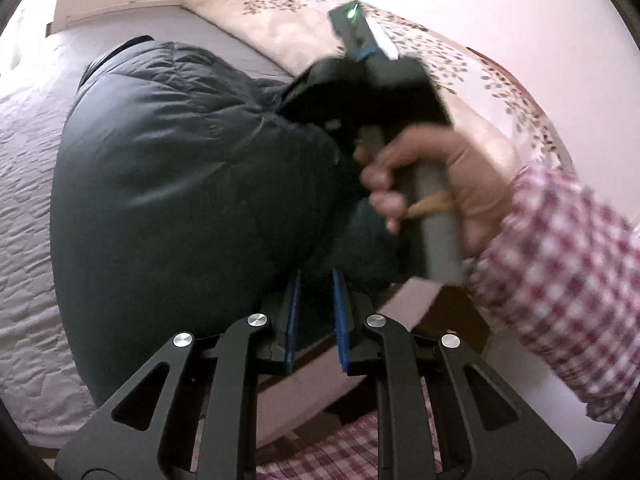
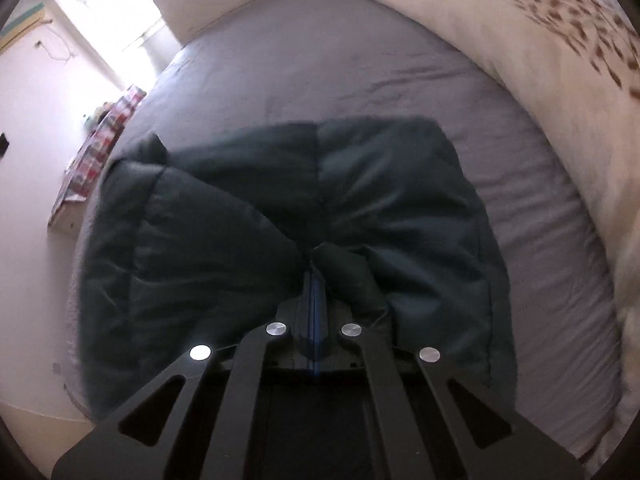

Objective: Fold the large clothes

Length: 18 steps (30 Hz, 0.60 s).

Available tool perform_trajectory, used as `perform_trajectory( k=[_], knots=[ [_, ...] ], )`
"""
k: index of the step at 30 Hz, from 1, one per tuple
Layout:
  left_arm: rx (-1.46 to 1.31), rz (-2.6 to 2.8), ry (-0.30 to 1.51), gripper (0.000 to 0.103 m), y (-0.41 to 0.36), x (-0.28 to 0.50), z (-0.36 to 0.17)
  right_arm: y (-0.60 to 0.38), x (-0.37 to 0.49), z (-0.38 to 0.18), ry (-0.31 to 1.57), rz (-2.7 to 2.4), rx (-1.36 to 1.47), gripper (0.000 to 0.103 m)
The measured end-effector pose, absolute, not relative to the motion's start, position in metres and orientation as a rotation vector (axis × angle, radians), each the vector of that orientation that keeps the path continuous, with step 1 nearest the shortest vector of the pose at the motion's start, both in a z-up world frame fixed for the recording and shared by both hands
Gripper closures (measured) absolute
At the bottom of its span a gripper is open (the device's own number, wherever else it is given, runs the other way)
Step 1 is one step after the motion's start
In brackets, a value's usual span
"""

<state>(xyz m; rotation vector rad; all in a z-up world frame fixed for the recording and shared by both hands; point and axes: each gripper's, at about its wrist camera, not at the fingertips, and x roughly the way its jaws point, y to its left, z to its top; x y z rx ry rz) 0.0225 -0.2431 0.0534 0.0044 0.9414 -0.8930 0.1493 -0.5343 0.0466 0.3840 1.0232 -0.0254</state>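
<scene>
Grey bedding (image 2: 400, 60) stretches under everything I see, with a quilted cover (image 1: 28, 208) on its near side in my left camera. On it lies the dark green puffy jacket (image 2: 248, 216), bunched into a thick mound near the edge of the bed. My right gripper (image 2: 316, 276) has its blue pads pressed together, pinching a small fold of the jacket at the near edge; the cloth puckers around the tips. My left gripper (image 1: 316, 276) stands with its jaws apart, nothing between the blue pads (image 1: 294, 316), and its tips sit just at the jacket's near hem. Through the left camera I see the right hand (image 1: 432, 184) wrapped around the other gripper's grey handle, blurred, just beside the jacket, with a red and white checked sleeve (image 1: 560, 280) behind it. Farther off, a cream blanket with a leaf print (image 2: 540, 40) runs along the bed's far side, and a bright window (image 2: 108, 12) shows in the corner.
</scene>
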Motion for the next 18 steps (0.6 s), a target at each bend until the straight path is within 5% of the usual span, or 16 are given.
perform_trajectory(
  k=[6, 9, 11, 13, 18],
  knots=[
    [-0.016, -0.888, 0.951, 0.084, -0.225, 0.021, 0.064, -0.537, 0.134, 0.031, 1.002, -0.049, 0.369, 0.103],
    [-0.06, -0.829, 0.938, 0.062, -0.196, 0.019, 0.075, -0.539, 0.132, 0.03, 0.995, -0.048, 0.383, 0.103],
    [-0.089, -0.755, 0.936, 0.036, -0.177, 0.022, 0.08, -0.541, 0.133, 0.03, 0.987, -0.046, 0.393, 0.103],
    [-0.116, -0.687, 0.939, 0.026, -0.159, 0.024, 0.08, -0.539, 0.135, 0.04, 0.988, -0.05, 0.401, 0.103],
    [-0.261, -0.545, 1.02, 0.024, -0.115, 0.036, 0.063, -0.546, 0.126, 0.059, 1.003, -0.019, 0.503, 0.103]
  ],
)
